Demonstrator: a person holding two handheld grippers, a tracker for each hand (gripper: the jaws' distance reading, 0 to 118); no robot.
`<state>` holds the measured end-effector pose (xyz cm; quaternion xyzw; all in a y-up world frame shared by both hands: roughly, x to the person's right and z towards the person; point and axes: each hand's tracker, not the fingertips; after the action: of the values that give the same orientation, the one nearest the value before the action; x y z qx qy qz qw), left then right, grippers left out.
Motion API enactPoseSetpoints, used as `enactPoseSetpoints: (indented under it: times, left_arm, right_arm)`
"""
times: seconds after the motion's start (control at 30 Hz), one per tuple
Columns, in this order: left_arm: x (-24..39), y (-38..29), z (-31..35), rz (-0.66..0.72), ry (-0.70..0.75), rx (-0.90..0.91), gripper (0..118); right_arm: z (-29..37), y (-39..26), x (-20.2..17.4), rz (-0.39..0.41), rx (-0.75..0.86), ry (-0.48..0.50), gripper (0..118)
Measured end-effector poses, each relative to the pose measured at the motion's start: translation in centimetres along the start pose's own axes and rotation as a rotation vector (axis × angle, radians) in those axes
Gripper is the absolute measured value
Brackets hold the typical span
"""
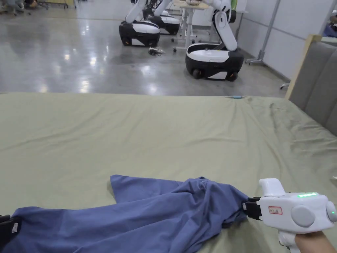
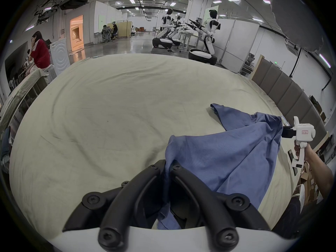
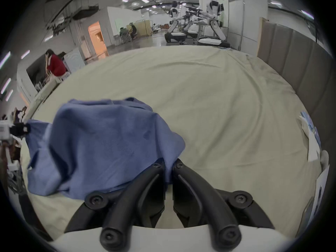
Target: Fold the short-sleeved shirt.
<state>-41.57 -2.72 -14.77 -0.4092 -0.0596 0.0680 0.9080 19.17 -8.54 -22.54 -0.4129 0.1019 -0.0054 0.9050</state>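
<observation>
the left gripper is at the near left edge of the head view, and its two black fingers are clenched on one end of the blue shirt; in the left gripper view the cloth passes between both jaws and hangs out behind them. the shirt lies on the near part of the bed, on the pale green sheet, stretched from left to right between the two grippers, with wrinkles and one flat corner pointing to the far side. its right end is bunched up. there the right gripper, white with a green light on top, grasps the other end; in the right gripper view its fingers are pressed together with the blue cloth caught between them. a hand holds this gripper from below. to the far right stands a grey padded headboard. beyond the bed, on the shiny floor, stand white and black wheeled robots.
</observation>
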Motion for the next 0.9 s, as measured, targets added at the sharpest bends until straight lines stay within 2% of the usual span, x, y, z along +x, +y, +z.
enactPoseSetpoints:
  times: [0.2,0.33,0.57,0.73,0.9]
  left_arm:
    - [0.0,3.4,4.9,0.001,-0.016,0.093,6]
    - [0.0,8.2,10.1,-0.062,0.051,0.211,6]
    - [-3.3,19.2,16.9,-0.060,0.185,0.438,6]
    - [-4.9,27.2,20.4,-0.049,0.271,0.574,6]
    - [-3.8,31.5,21.6,-0.069,0.320,0.639,6]
  right_arm:
    - [9.1,5.7,-1.2,-0.064,0.169,-0.037,7]
    - [16.2,11.3,-3.4,0.022,0.284,-0.085,7]
    - [26.0,21.5,-4.0,0.001,0.507,-0.139,7]
    - [30.7,27.4,-4.4,-0.057,0.672,-0.152,7]
    - [31.5,31.8,-4.6,-0.094,0.756,-0.152,7]
